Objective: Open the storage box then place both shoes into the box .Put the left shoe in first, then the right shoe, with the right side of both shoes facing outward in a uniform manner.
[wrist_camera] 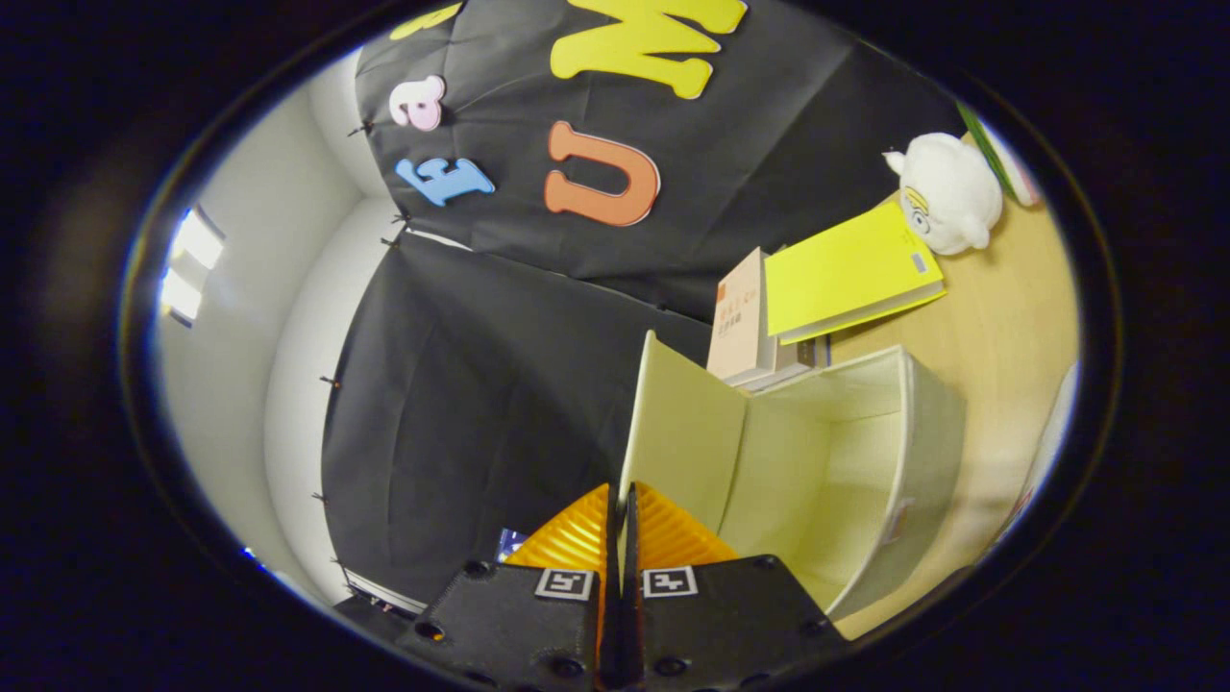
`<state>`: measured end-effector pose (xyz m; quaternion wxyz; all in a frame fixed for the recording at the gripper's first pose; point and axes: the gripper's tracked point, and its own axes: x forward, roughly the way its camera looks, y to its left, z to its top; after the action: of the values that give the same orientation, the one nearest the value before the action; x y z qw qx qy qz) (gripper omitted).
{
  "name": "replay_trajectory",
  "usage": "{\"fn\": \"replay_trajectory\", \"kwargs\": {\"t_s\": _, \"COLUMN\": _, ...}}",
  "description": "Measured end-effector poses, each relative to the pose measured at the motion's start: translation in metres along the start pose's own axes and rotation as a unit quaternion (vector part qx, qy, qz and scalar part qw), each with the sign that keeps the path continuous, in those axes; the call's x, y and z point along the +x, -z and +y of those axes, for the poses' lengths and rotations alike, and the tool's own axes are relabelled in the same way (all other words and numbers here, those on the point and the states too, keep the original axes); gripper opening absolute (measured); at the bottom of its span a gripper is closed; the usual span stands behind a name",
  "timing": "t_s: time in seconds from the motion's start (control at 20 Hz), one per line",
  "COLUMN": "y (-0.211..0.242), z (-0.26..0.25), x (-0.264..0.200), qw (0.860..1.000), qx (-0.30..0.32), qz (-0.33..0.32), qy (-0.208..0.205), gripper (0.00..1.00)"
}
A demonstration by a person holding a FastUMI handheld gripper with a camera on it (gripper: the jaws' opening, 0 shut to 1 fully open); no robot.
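My gripper [622,500] is shut on the edge of the storage box's lid [680,437], a pale flat flap that stands raised above the box. Both fingers press on the lid's near edge, one on each side of it. The storage box [894,461] is a pale fabric cube just beyond and to the right of the fingers; it stands open and I see its bare inner walls and floor. The whole view is tilted, with the wooden table running up the right side.
Behind the box a stack of books [745,327] stands on the wooden table [1009,327], with a yellow book [850,274] leaning on it. A white plush toy [947,197] sits further back. The black cloth wall is beyond the lid.
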<state>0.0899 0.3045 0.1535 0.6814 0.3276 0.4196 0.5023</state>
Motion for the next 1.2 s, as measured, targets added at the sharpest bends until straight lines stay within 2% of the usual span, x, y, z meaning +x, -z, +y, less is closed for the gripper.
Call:
{"fn": "replay_trajectory", "kwargs": {"t_s": 0.25, "y": 0.010, "z": 0.027, "x": 0.049, "qw": 1.000, "qx": -0.006, "qz": -0.004, "qy": 0.013, "gripper": 0.06}}
{"fn": "replay_trajectory", "kwargs": {"t_s": 0.4, "y": 0.011, "z": 0.034, "x": 0.087, "qw": 0.999, "qx": -0.027, "qz": -0.023, "qy": 0.039, "gripper": 0.10}}
{"fn": "replay_trajectory", "kwargs": {"t_s": 0.5, "y": 0.018, "z": 0.038, "x": 0.108, "qw": 0.998, "qx": -0.037, "qz": -0.015, "qy": 0.050, "gripper": 0.24}}
{"fn": "replay_trajectory", "kwargs": {"t_s": 0.65, "y": 0.022, "z": 0.034, "x": 0.120, "qw": 0.995, "qx": -0.054, "qz": -0.016, "qy": 0.077, "gripper": 0.79}}
{"fn": "replay_trajectory", "kwargs": {"t_s": 0.85, "y": 0.023, "z": 0.021, "x": 0.108, "qw": 0.992, "qx": -0.060, "qz": -0.033, "qy": 0.106, "gripper": 0.99}}
{"fn": "replay_trajectory", "kwargs": {"t_s": 1.1, "y": 0.030, "z": -0.013, "x": 0.071, "qw": 0.985, "qx": -0.047, "qz": -0.047, "qy": 0.158, "gripper": 1.00}}
{"fn": "replay_trajectory", "kwargs": {"t_s": 1.2, "y": 0.031, "z": -0.034, "x": 0.049, "qw": 0.978, "qx": -0.046, "qz": -0.057, "qy": 0.198, "gripper": 1.00}}
